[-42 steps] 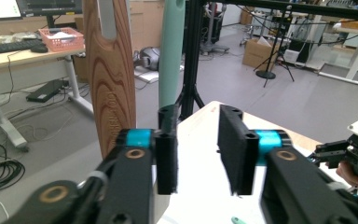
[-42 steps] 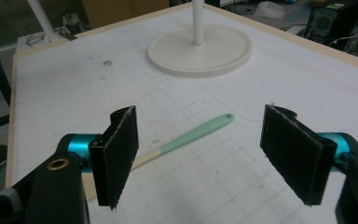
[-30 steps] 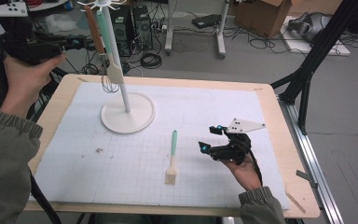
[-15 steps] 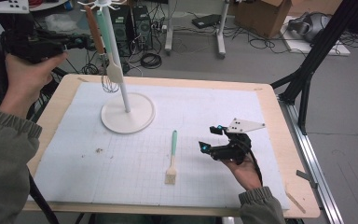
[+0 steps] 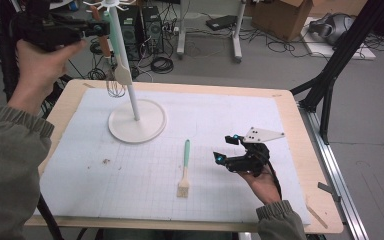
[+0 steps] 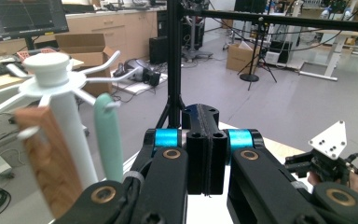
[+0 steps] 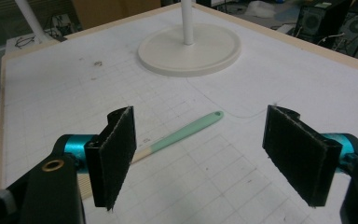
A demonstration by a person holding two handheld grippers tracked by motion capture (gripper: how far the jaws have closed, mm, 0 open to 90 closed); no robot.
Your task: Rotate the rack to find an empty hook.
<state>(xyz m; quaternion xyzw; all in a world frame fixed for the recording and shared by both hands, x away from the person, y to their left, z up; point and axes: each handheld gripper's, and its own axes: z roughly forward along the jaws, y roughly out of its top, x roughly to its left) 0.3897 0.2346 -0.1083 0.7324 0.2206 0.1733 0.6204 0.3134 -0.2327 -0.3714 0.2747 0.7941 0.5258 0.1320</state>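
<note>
A white rack stand (image 5: 130,90) rises from a round base (image 5: 150,127) at the mat's back left. From its top hooks hang a wooden-handled whisk (image 5: 112,89) and a mint-handled spatula (image 5: 122,75). My left gripper (image 5: 99,27) is held high beside the rack's top, shut with nothing between its jaws. In the left gripper view the shut gripper (image 6: 205,149) sits just right of the wooden handle (image 6: 46,154) and mint handle (image 6: 108,135). A mint-handled brush (image 5: 185,170) lies on the mat. My right gripper (image 5: 226,149) rests open right of it, its gripper (image 7: 209,154) facing the brush handle (image 7: 186,133).
A white gridded mat (image 5: 220,120) covers the wooden table (image 5: 310,150). A black tripod leg (image 5: 330,70) stands off the right edge. Cables, computer cases and boxes lie on the floor behind the table.
My left hand has lifted and moved right, bringing its shut gripper up to the rack's top. The right gripper and the brush have stayed put.
</note>
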